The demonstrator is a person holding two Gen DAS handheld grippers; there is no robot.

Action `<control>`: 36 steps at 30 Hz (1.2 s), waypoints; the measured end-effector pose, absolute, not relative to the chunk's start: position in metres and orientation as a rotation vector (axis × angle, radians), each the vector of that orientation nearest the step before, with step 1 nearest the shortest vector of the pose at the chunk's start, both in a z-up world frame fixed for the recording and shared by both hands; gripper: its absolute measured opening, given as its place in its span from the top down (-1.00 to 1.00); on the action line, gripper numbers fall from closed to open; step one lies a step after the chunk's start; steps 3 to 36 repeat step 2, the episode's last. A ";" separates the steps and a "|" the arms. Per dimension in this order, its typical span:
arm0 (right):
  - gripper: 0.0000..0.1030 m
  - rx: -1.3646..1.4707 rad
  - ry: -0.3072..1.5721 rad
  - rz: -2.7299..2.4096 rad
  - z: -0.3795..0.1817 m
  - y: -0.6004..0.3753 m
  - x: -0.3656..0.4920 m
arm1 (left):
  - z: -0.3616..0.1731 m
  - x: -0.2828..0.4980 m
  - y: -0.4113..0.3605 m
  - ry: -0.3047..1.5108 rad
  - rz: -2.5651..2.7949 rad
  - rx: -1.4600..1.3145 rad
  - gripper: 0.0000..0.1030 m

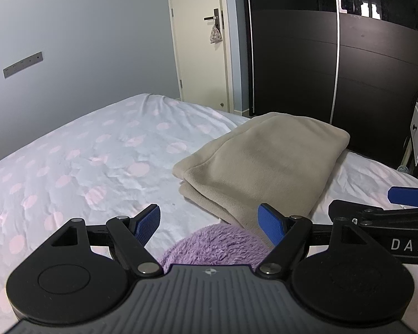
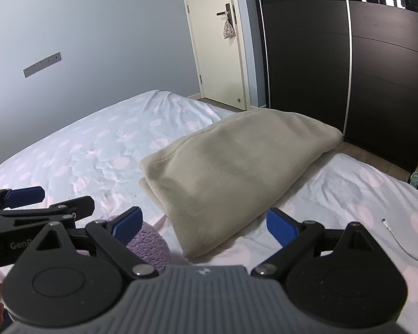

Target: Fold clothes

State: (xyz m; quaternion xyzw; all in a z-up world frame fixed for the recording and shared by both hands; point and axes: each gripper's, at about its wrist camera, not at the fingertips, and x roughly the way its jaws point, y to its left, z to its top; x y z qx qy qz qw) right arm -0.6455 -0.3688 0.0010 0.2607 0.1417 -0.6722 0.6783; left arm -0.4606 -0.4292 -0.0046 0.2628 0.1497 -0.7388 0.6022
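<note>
On the bed (image 1: 78, 150), whose dotted sheet lies bare and wrinkled across its whole left half up to the grey wall, a folded beige blanket (image 1: 264, 161) sits toward the right, its far end reaching the mattress edge by the dark wardrobe (image 1: 362, 55). Just before it lies a fuzzy purple garment (image 1: 211, 245), largely hidden under the left gripper (image 1: 209, 222); how it is shaped or folded cannot be made out. That gripper's fingers stand wide apart above the purple cloth and grip nothing. The right gripper (image 2: 206, 222) hovers beside it, fingers (image 2: 281, 226) likewise spread wide and empty over the blanket's near corner. A white cable (image 2: 401, 242) trails on the sheet at right, its far end cut off behind the gripper body
</note>
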 end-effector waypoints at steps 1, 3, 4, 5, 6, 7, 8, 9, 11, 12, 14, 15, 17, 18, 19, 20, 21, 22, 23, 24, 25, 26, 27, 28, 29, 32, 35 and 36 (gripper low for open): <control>-0.88 0.586 0.318 -1.510 0.001 -0.369 -0.645 | -0.005 -0.461 -0.429 0.347 -1.710 0.609 -0.49; -0.88 0.585 0.318 -1.509 0.001 -0.369 -0.645 | -0.005 -0.461 -0.429 0.347 -1.710 0.609 -0.49; -0.88 0.585 0.318 -1.509 0.001 -0.369 -0.645 | -0.005 -0.461 -0.429 0.347 -1.710 0.609 -0.49; -0.88 0.585 0.318 -1.509 0.001 -0.369 -0.645 | -0.005 -0.461 -0.429 0.347 -1.710 0.609 -0.49; -0.88 0.585 0.318 -1.509 0.001 -0.369 -0.645 | -0.005 -0.461 -0.429 0.347 -1.710 0.609 -0.49; -0.88 0.585 0.318 -1.509 0.001 -0.369 -0.645 | -0.005 -0.461 -0.429 0.347 -1.710 0.609 -0.49; -0.88 0.585 0.318 -1.509 0.001 -0.369 -0.645 | -0.005 -0.461 -0.429 0.347 -1.710 0.609 -0.49; -0.88 0.585 0.318 -1.509 0.001 -0.369 -0.645 | -0.005 -0.461 -0.429 0.347 -1.710 0.609 -0.49; -0.88 0.585 0.318 -1.509 0.001 -0.369 -0.645 | -0.005 -0.461 -0.429 0.347 -1.710 0.609 -0.49; -0.88 0.585 0.318 -1.509 0.001 -0.369 -0.645 | -0.005 -0.461 -0.429 0.347 -1.710 0.609 -0.49; -0.88 0.585 0.318 -1.509 0.001 -0.369 -0.645 | -0.005 -0.461 -0.429 0.347 -1.710 0.609 -0.49; -0.88 0.585 0.318 -1.509 0.001 -0.369 -0.645 | -0.005 -0.461 -0.429 0.347 -1.710 0.609 -0.49; -0.88 0.585 0.318 -1.509 0.001 -0.369 -0.645 | -0.005 -0.461 -0.429 0.347 -1.710 0.609 -0.49; -0.88 0.585 0.318 -1.509 0.001 -0.369 -0.645 | -0.005 -0.461 -0.429 0.347 -1.710 0.609 -0.49; -0.88 0.585 0.318 -1.509 0.001 -0.369 -0.645 | -0.005 -0.461 -0.429 0.347 -1.710 0.609 -0.49; -0.88 0.585 0.318 -1.509 0.001 -0.369 -0.645 | -0.005 -0.461 -0.429 0.347 -1.710 0.609 -0.49; -0.88 0.585 0.318 -1.509 0.001 -0.369 -0.645 | -0.005 -0.461 -0.429 0.347 -1.710 0.609 -0.49; -0.88 0.585 0.318 -1.509 0.001 -0.369 -0.645 | -0.005 -0.461 -0.429 0.347 -1.710 0.609 -0.49; -0.88 0.585 0.318 -1.509 0.001 -0.369 -0.645 | -0.005 -0.461 -0.429 0.347 -1.710 0.609 -0.49; -0.88 0.585 0.318 -1.509 0.001 -0.369 -0.645 | -0.005 -0.461 -0.429 0.347 -1.710 0.609 -0.49; -0.88 0.585 0.318 -1.509 0.001 -0.369 -0.645 | -0.005 -0.461 -0.429 0.347 -1.710 0.609 -0.49; -0.88 0.585 0.318 -1.509 0.001 -0.369 -0.645 | -0.005 -0.461 -0.429 0.347 -1.710 0.609 -0.49; -0.88 0.585 0.318 -1.509 0.001 -0.369 -0.645 | -0.005 -0.461 -0.429 0.347 -1.710 0.609 -0.49; -0.88 0.585 0.318 -1.509 0.001 -0.369 -0.645 | -0.005 -0.461 -0.429 0.347 -1.710 0.609 -0.49; -0.88 0.585 0.318 -1.509 0.001 -0.369 -0.645 | -0.005 -0.461 -0.429 0.347 -1.710 0.609 -0.49; -0.88 0.585 0.318 -1.509 0.001 -0.369 -0.645 | -0.005 -0.461 -0.429 0.347 -1.710 0.609 -0.49; -0.88 0.585 0.318 -1.509 0.001 -0.369 -0.645 | -0.005 -0.461 -0.429 0.347 -1.710 0.609 -0.49; -0.88 0.585 0.318 -1.509 0.001 -0.369 -0.645 | -0.005 -0.461 -0.429 0.347 -1.710 0.609 -0.49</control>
